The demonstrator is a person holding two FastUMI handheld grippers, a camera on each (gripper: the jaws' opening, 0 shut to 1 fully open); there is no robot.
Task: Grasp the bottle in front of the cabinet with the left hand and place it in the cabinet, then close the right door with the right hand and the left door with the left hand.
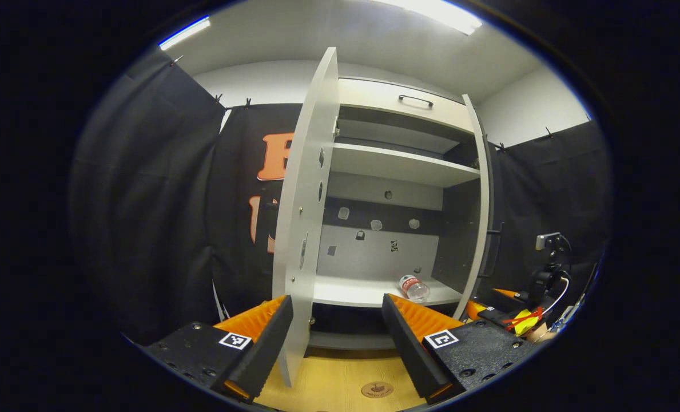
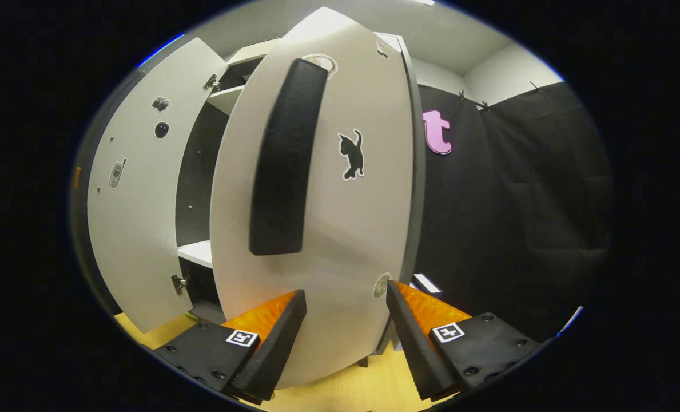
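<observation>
Clear ribbed bottle [image 1: 413, 287] lies in cabinet [image 1: 400, 166] (both hand-held grippers released).

Black cat sticker [image 2: 352, 155]; round brown mark [image 1: 377, 389] on wooden floor [image 1: 340, 380].

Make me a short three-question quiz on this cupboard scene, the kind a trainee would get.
1. True or false: the bottle lies on its side on the cabinet's bottom shelf.
2. Multiple choice: in the right gripper view, what is stuck on the right door beside the long black handle? A) a cat sticker B) a star sticker C) a mirror
3. Fill in: both doors are ____ (open/closed), with the left tool and right tool each open in front of a door.

Key
1. True.
2. A, the cat sticker.
3. Open; the left door stands edge-on in the left gripper view.
</observation>
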